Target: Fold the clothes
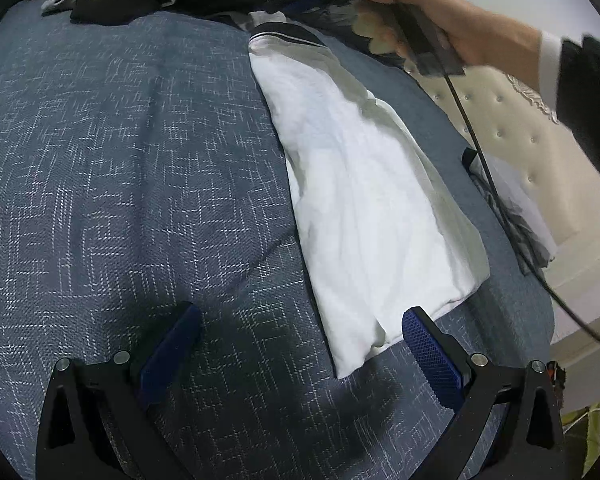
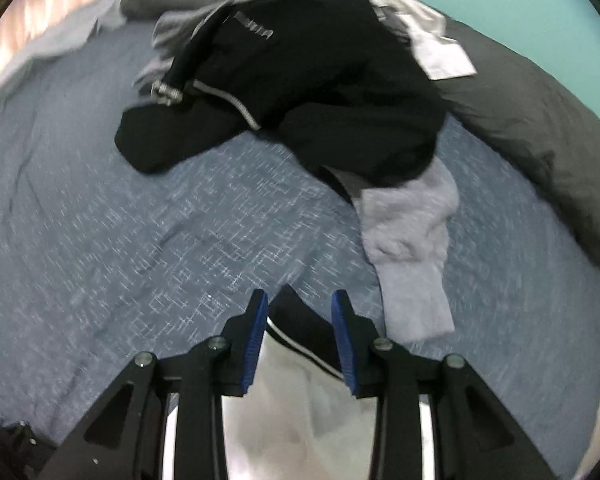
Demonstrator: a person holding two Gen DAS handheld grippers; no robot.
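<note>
A white cotton shirt with a dark, white-striped collar (image 1: 364, 200) lies folded into a long narrow panel on a blue bed cover woven with pale broken lines (image 1: 120, 160), stretched along the cover's right side with its collar toward the far edge. The left gripper (image 1: 300, 332) hovers over the shirt's near hem with its blue-padded jaws spread wide and nothing between them. The right gripper (image 2: 300, 300), held in a hand (image 1: 460, 28) above the collar end, has its jaws narrowed around the dark striped collar (image 2: 300, 324) — the cloth sits between the pads, though whether they actually pinch it cannot be told from the blurred right wrist view. Judging by its lie, the shirt is folded lengthwise, sleeves tucked, and a crosswise fold to halve it seems to remain. At the far edge of the cover a black jacket with grey piping (image 2: 300, 80) sprawls in a heap over a pale grey sweatshirt (image 2: 412, 248), neither of them folded — so more of the laundry appears left to do.
</note>
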